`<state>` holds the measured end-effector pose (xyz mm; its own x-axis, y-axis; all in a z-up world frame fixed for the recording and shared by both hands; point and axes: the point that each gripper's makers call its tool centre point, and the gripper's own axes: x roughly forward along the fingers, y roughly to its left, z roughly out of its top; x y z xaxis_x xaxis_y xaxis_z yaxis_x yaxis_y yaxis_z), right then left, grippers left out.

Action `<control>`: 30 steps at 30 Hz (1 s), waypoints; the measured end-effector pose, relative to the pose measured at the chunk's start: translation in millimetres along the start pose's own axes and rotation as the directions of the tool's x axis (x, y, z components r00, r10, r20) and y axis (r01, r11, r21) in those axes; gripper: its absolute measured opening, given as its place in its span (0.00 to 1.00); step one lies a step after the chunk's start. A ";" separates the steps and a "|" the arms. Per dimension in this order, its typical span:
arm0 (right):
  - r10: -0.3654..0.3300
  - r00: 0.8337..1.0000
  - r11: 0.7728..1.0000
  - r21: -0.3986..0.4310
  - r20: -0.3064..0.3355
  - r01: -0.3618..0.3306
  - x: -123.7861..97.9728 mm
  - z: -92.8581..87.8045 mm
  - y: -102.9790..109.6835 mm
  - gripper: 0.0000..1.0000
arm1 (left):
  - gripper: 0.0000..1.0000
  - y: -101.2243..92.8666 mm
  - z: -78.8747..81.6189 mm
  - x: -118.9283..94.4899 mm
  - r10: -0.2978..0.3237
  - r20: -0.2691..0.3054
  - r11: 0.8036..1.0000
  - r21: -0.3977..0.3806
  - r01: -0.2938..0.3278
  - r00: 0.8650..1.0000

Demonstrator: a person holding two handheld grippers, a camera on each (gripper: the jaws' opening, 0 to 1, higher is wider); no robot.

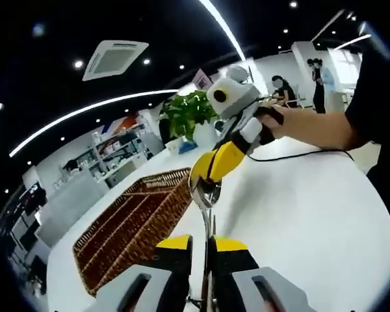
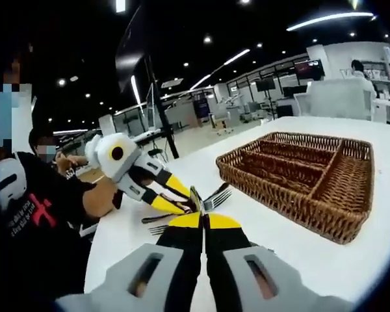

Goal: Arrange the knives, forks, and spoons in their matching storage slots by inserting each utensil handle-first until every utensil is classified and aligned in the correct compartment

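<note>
Above the white table (image 1: 312, 214), both grippers hold one spoon (image 1: 205, 190): left gripper (image 1: 207, 250) clamps the handle, right gripper (image 2: 203, 224) apparently pinches its bowl, beside the wicker tray (image 2: 312, 188).

A leafy green plant (image 1: 188, 112) stands at the far edge of the white bench (image 1: 312, 214), with grey shelving (image 1: 114, 153) loaded with small items behind it to the left. Overhead, a square ceiling vent (image 1: 114, 57) sits in the dark ceiling beside a long curved light strip (image 1: 84, 112). In the right gripper view, a dark pole (image 2: 161, 117) rises past the white bench (image 2: 260, 214), and wall screens (image 2: 266, 84) hang in the bright room beyond.
</note>
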<state>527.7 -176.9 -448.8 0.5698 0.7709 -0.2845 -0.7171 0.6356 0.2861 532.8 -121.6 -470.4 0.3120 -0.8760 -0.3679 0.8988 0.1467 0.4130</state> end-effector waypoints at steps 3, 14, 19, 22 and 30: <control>-0.013 1.000 0.999 0.048 -0.012 0.014 1.0 -2.5 -3.2 0.00 | 0.10 1.4 -1.7 1.9 0.022 -0.014 0.998 0.052 -0.021 1.000; 0.035 0.998 0.998 0.056 -0.053 -0.032 5.1 -13.8 5.8 0.00 | 0.02 -7.0 -0.9 1.2 -0.041 -0.001 0.998 0.044 0.041 0.999; 0.042 0.995 0.971 -0.231 -0.085 -0.061 6.0 -24.1 13.6 0.02 | 0.01 -15.4 -5.9 -1.5 -0.102 -0.020 0.995 0.022 0.102 0.995; 0.063 0.997 0.966 -0.250 -0.035 -0.070 7.2 -16.6 16.3 0.11 | 0.00 -16.5 -6.6 -0.3 -0.110 -0.026 0.994 0.007 0.110 0.994; 0.012 0.999 0.990 -0.143 -0.051 -0.019 5.7 -13.4 10.0 0.00 | 0.02 -22.2 -0.5 0.2 -0.133 0.009 0.991 0.006 0.133 0.991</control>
<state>518.4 -166.6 -459.9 0.5402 0.7753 -0.3273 -0.7778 0.6085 0.1576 513.0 -124.8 -480.1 0.1865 -0.8919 -0.4119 0.9304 0.0257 0.3656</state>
